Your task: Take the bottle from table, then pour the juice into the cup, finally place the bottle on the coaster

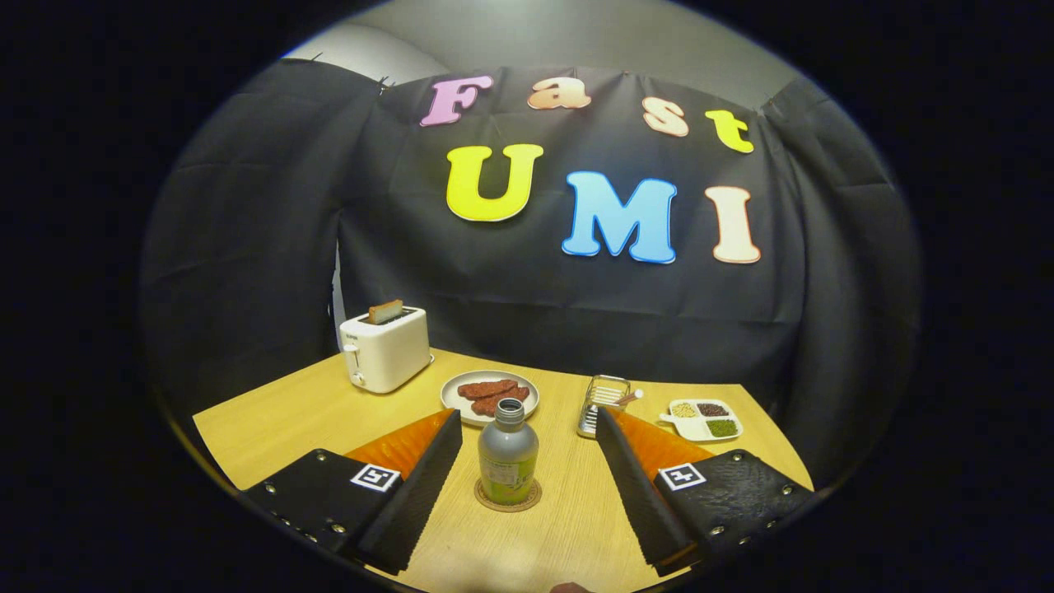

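Bottle (508,453) upright on the round coaster (508,498), capless, between the two fingers (412,486) but touching neither. Gripper (527,428) wide open, empty. Just beyond the bottle, a plate (461,403) with reddish pieces on the table (280,420). Beyond the left finger, a white toaster (385,349) with toast sticking up. Beyond the right finger, a small rack (603,402) and a divided dish (701,420).

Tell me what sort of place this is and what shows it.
Probably a staged kitchen-table booth for demos: black cloth wall behind a wooden table set with a toaster, a plate of meat and a bottle standing on a coaster, between the gripper's open fingers.
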